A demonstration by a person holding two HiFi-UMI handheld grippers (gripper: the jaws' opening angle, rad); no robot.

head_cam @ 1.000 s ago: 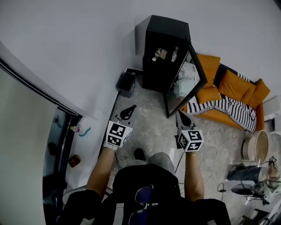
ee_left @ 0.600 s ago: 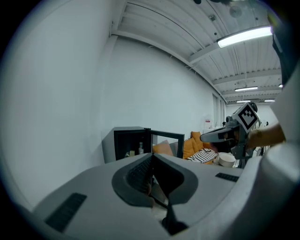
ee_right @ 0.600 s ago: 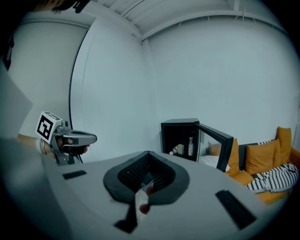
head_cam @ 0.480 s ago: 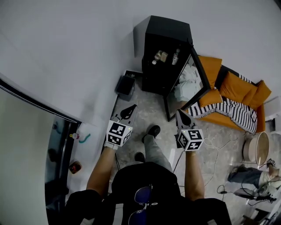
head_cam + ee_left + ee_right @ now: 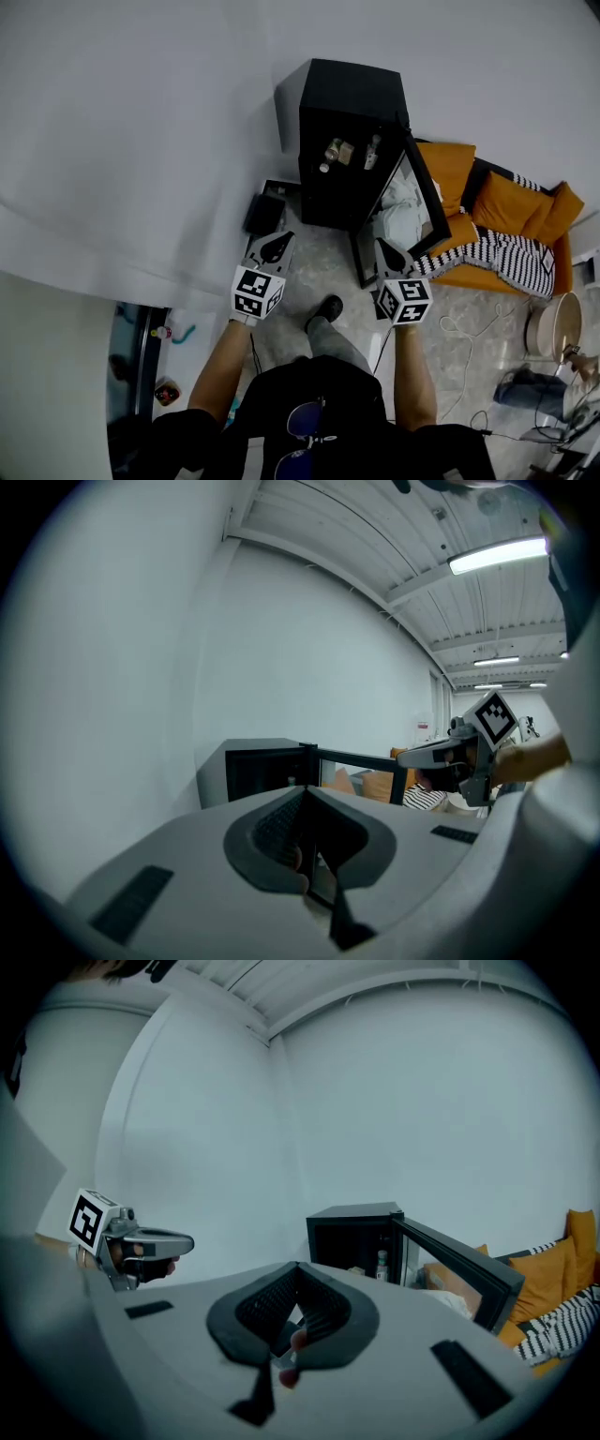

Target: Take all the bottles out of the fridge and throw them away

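While the left hand-held gripper (image 5: 279,238) and right hand-held gripper (image 5: 386,248) sit shut, empty, the bottles (image 5: 333,150) look light, slippery; I'd grab mid-body.

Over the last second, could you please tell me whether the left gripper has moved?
Yes. The left gripper has moved forward, closer to the dark box on the floor beside the fridge.

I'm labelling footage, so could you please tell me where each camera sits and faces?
Head view: on the person's head, facing steeply down at the open fridge; forearms, a leg, left gripper, right gripper show.
Left gripper view: on that gripper, facing the fridge; shut jaws show.
Right gripper view: on that gripper, likewise.
Shared: fridge, opposite gripper.
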